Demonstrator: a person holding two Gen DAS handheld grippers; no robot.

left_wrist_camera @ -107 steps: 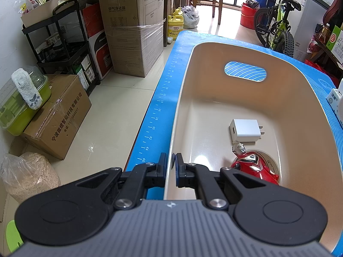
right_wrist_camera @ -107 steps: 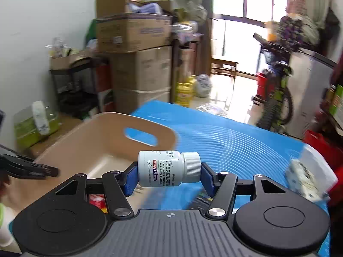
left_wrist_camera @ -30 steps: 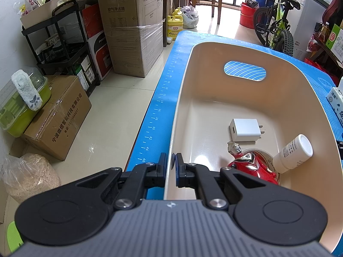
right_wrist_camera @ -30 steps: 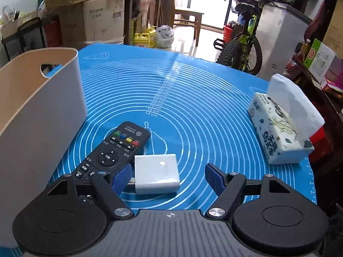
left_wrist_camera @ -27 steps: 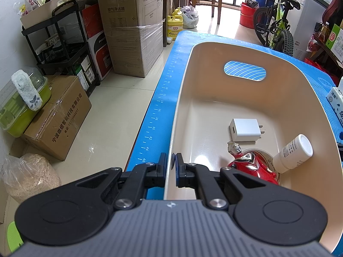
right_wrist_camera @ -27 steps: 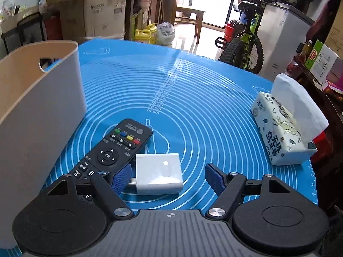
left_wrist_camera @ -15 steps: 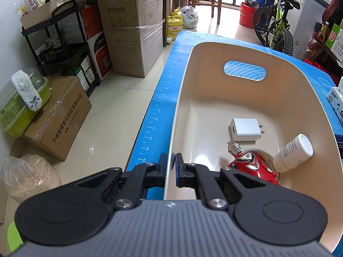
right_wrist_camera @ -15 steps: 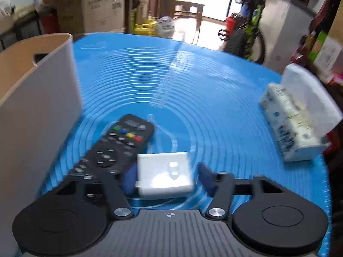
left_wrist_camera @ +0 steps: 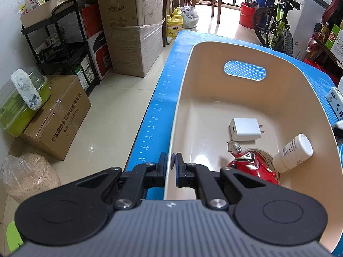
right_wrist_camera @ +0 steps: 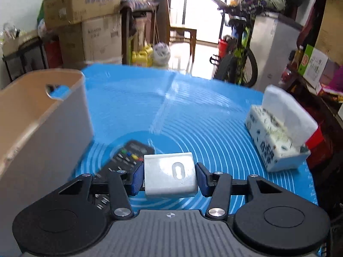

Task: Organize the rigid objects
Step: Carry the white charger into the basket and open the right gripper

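White square plastic adapter (right_wrist_camera: 170, 176) now clenched between right gripper (right_wrist_camera: 169, 178) pads, lifted off blue ringed mat (right_wrist_camera: 193, 115) beside black remote (right_wrist_camera: 124, 160); bound next for beige plastic bin (left_wrist_camera: 253, 98), rim pinched by left gripper (left_wrist_camera: 170, 169).

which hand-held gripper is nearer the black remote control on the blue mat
Right. The right hand-held gripper, shut on a white square charger block, is just above the black remote control. The left hand-held gripper clamps the beige plastic bin's rim; the remote is outside its view.
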